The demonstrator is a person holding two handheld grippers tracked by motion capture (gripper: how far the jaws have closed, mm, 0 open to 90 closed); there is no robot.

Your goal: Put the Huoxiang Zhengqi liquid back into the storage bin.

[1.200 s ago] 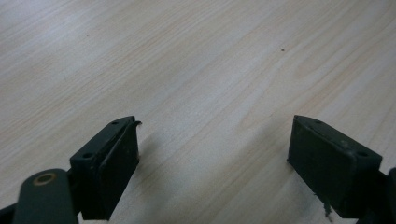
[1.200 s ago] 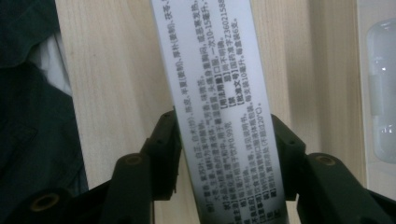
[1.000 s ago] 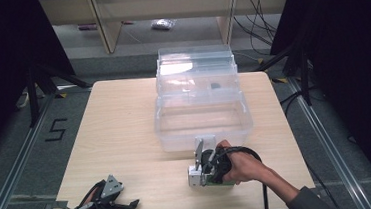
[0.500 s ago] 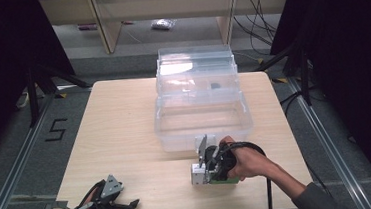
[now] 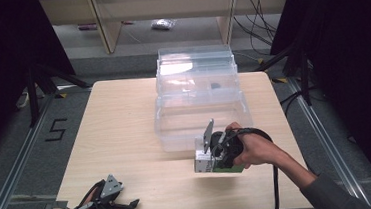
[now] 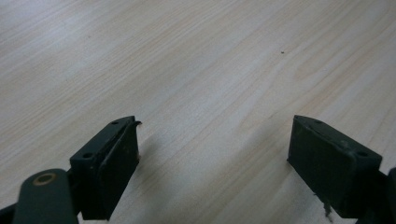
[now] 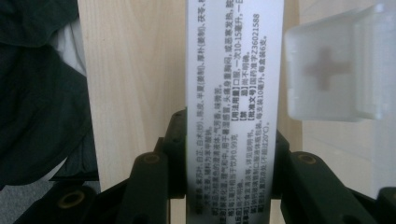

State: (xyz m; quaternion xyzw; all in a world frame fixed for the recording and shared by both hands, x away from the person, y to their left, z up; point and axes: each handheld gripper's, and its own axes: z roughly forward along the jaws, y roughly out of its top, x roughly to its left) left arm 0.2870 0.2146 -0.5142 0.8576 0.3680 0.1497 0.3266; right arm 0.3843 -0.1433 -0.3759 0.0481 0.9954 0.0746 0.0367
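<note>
Wooden table [image 5: 126, 139], right gripper [image 5: 205, 160] clamping medicine box [image 7: 233, 93], left gripper [image 5: 112, 206] jaws spread

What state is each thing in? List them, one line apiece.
Left gripper: open, nothing between its jaws, low over the table.
Right gripper: shut on the box, near the table's front edge.
Box: white, printed with small text, held in the right gripper, off the table or on it cannot be told.
Plastic case: clear, lid raised, standing on the table.
</note>
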